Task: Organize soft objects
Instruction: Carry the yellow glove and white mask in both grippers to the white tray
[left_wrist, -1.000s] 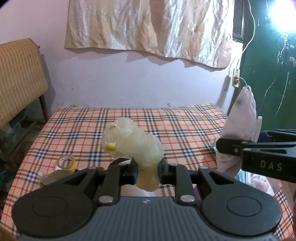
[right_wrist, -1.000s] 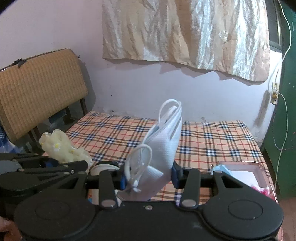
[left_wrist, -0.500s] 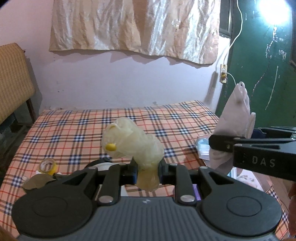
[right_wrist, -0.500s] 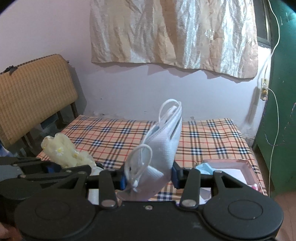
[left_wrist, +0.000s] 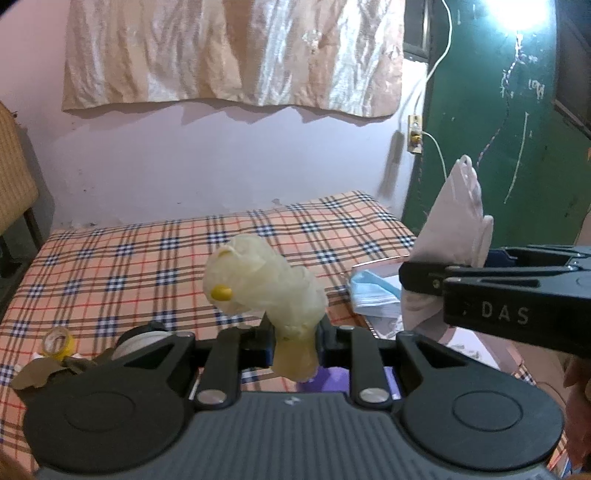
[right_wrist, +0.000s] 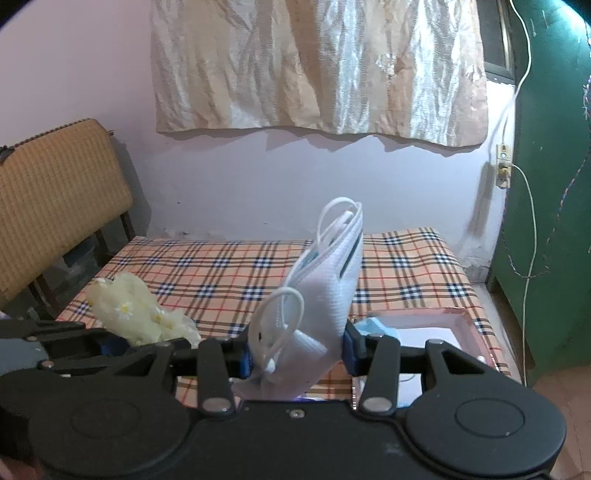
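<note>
A: Both hands drifted toward the pink tray (right_wrist: 466, 318). Left gripper (left_wrist: 294, 341) clamped on the yellow bundle (left_wrist: 264, 284).

B: Right gripper (right_wrist: 295, 360) pinches the white mask (right_wrist: 325, 295), held aloft (drop-off likely next).

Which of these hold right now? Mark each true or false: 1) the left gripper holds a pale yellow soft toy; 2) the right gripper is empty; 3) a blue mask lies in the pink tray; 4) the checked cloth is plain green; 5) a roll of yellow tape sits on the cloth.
1) The left gripper holds a pale yellow soft toy. True.
2) The right gripper is empty. False: it is closed on a white face mask.
3) A blue mask lies in the pink tray. True.
4) The checked cloth is plain green. False: it is orange plaid with dark squares.
5) A roll of yellow tape sits on the cloth. True.
</note>
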